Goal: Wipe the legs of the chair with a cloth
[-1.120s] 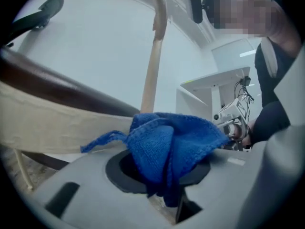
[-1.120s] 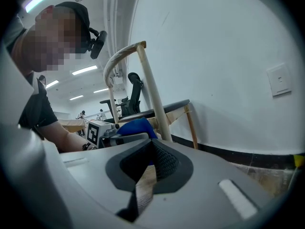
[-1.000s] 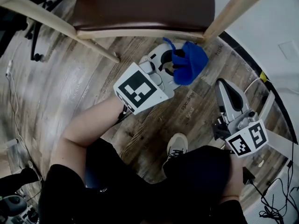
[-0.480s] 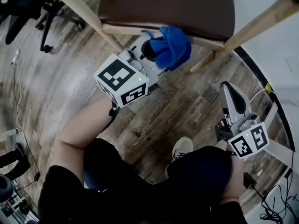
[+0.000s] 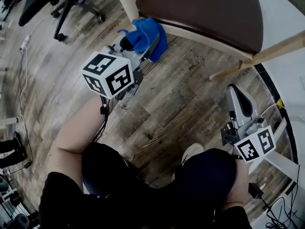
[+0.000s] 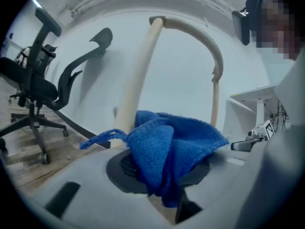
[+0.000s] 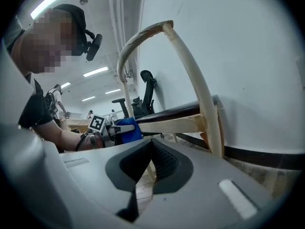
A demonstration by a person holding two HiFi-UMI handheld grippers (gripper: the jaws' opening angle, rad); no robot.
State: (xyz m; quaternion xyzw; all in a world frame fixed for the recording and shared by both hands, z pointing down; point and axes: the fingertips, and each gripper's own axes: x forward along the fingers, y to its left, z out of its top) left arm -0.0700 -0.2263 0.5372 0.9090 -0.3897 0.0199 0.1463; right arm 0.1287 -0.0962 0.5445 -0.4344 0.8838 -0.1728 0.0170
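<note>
One blue cloth is pinched between the jaws of the left gripper, bunched, with a loose corner trailing to one side. It is held low beside the wooden chair, just under the front rim of the brown seat and next to a pale chair leg.

In the left gripper view this leg lies straight ahead of the jaws, directly behind the cloth. Its long axis runs upward with a slight lean and continues into the curved back rail. Whether cloth and wood are already touching cannot be told, but only a small forward push seems to be needed. A wipe would then be carried along the length of the leg, not across it.

The left gripper is much the nearer of the two. The right gripper is held well apart, by the person's knee on the far side of the chair, with its jaws pressed together on nothing.

By count, one cloth, one wooden chair and two grippers are seen. In the head view, three pale wooden members are seen around the seat: the one beside the cloth and two at the right corner. Which of these are legs cannot be fully sorted. Two black office chairs are seen on the plank floor in the left gripper view.
</note>
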